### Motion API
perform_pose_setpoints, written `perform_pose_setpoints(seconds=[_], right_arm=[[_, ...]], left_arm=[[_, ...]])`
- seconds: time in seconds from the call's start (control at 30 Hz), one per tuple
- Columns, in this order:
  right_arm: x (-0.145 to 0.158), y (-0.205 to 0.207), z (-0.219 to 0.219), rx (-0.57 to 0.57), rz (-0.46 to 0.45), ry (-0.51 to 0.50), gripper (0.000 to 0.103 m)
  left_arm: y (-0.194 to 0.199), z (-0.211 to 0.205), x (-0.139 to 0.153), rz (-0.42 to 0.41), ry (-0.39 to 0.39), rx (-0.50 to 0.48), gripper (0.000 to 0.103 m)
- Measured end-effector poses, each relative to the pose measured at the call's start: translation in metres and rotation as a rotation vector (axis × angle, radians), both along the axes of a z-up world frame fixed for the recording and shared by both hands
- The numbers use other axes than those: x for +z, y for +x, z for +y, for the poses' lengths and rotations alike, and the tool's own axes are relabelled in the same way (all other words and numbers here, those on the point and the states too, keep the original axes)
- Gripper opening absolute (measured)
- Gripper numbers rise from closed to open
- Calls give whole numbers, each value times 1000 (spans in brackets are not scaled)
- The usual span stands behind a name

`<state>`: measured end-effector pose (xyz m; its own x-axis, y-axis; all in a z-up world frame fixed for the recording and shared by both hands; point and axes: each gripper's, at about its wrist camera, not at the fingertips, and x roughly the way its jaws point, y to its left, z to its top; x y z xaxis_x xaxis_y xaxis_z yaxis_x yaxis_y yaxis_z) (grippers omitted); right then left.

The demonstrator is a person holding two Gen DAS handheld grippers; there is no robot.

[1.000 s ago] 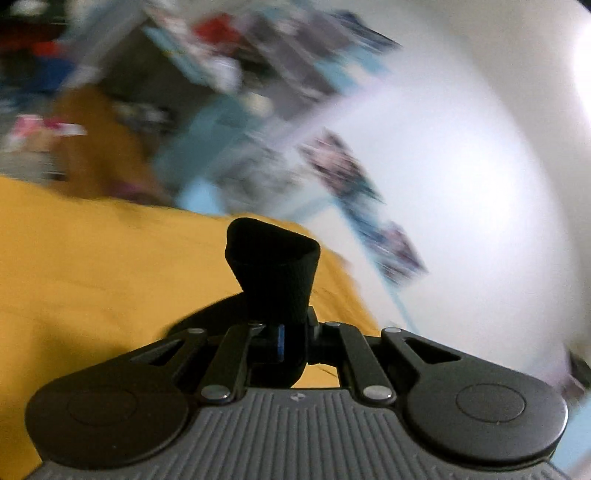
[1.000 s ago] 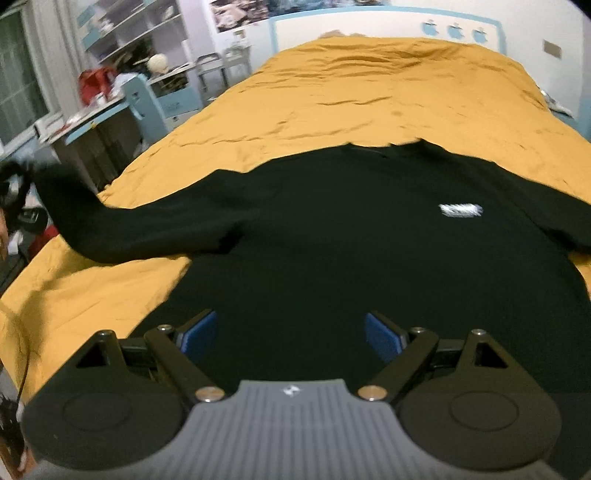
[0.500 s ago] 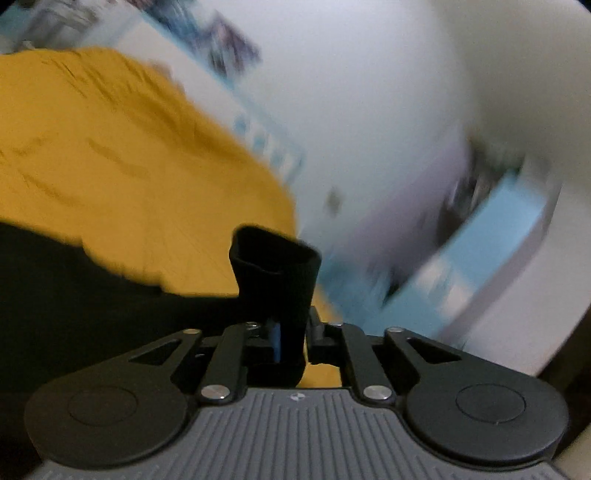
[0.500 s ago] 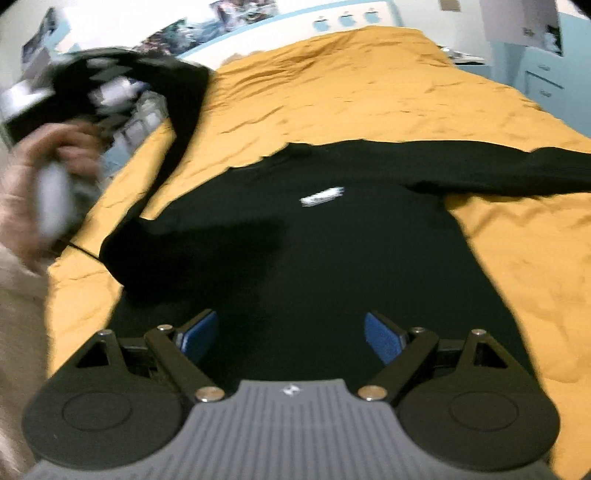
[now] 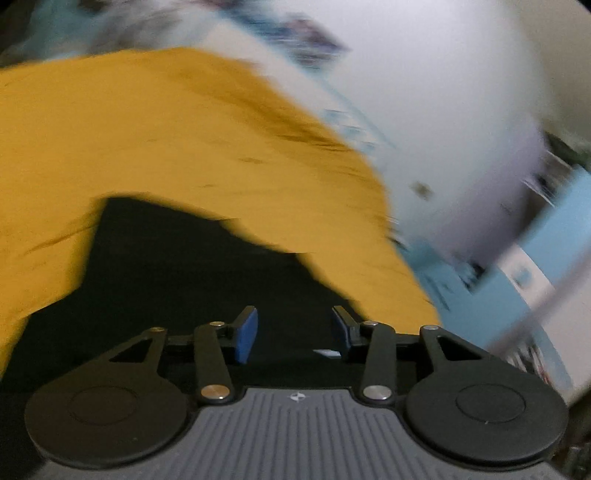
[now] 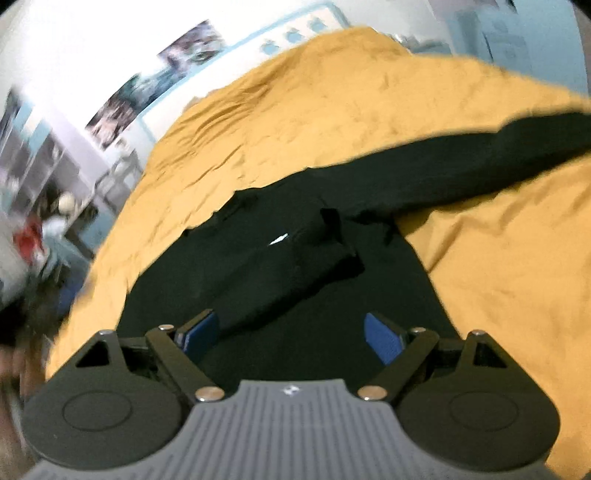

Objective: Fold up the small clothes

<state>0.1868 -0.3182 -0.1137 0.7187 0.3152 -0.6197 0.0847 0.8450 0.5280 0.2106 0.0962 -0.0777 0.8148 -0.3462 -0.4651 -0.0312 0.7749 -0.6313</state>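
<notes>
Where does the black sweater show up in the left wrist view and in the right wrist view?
Left wrist: black sweater fills the lower centre, just beyond the open left gripper.
Right wrist: black sweater lies centre, one sleeve folded across its chest, the other stretched toward the upper right.
Shared landmark: the mustard bedspread under it.

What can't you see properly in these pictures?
- Right wrist view: the black sweater has its hem hidden behind the right claw, and its outstretched sleeve is cut off by the edge.
- Its white logo: too small to read.
- Left wrist view: wall posters blurred by motion.
</notes>
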Motion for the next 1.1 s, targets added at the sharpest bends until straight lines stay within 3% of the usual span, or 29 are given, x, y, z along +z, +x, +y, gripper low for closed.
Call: perform_pose_setpoints(seconds=[0.17,0.27,0.33,0.37,0.4,0.47,0.57,0.7,0.8,0.93,1.0,1.1], right_arm=[[-56,71,-2,-104,151,177,74],[-80,101,7,-170,208,171,74],[-88,112,11,-210,193,222,70],[-88,117,12,-190,173,252,36],[-87,123,14,-152,181,287,10],[-73,123,12,-165,164,271,4],[-53,110,-2,-184,71,239,3],[-69,104,-19,-257,154,150,3],[-93,97,-27,-270,218,254,10],[-88,93,-33,-274,214,338,31],[-76,84,-36,-283,186,304,46],[-56,67,-53,-318,113,201,57]], left_arm=[[-28,57,-39,94,-94,148,49],[-20,67,-49,139,-111,177,49],[-15,72,-57,161,-117,197,49],[-16,76,-61,167,-123,205,49],[-17,79,-62,167,-130,209,49],[-19,82,-61,161,-131,222,49],[-27,86,-66,167,-113,239,49],[-32,90,-81,229,-131,284,49],[-36,89,-83,229,-164,307,49],[-34,72,-63,105,-110,250,49],[-26,60,-55,88,-71,211,49],[-20,42,-49,94,-97,138,49]])
